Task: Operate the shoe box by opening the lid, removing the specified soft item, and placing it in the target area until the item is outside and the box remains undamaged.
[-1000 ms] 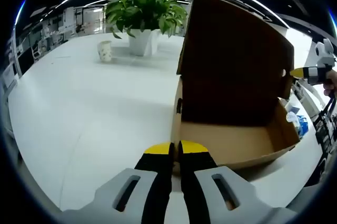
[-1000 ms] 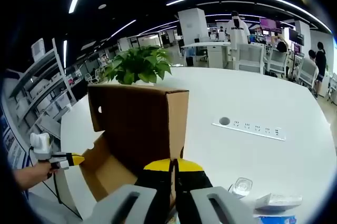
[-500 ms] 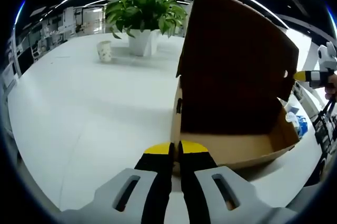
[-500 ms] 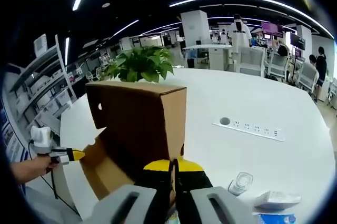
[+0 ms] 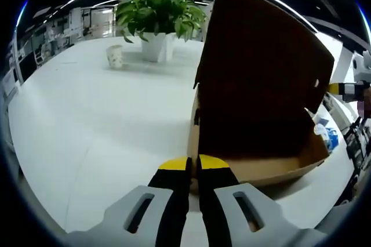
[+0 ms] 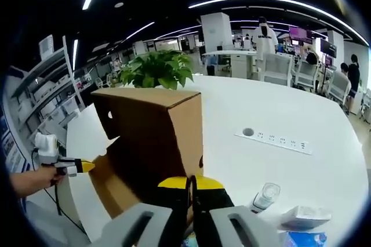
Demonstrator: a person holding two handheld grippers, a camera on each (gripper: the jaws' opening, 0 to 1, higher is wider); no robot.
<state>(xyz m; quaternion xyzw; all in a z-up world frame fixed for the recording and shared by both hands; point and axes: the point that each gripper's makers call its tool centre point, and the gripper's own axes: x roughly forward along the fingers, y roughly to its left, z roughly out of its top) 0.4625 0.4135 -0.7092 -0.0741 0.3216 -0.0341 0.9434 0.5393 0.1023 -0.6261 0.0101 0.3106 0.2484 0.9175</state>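
Shoe box stands open on the white worktop, lid raised.
Left claw and right claw are both clenched at the box's near walls; soft item not discernible inside.

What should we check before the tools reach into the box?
1. Lid up: ok, it stands raised over the box.
2. Soft item found: cannot tell, the part of the box floor that shows in the left gripper view is bare and the rest is shadowed.
3. Left tool open for grabbing: not ok, its jaws are together.
4. Right tool open: not ok, jaws together too.
5. Box undamaged: ok as far as the walls show.
6. Free table for placing: ok, bare white surface beside the box.
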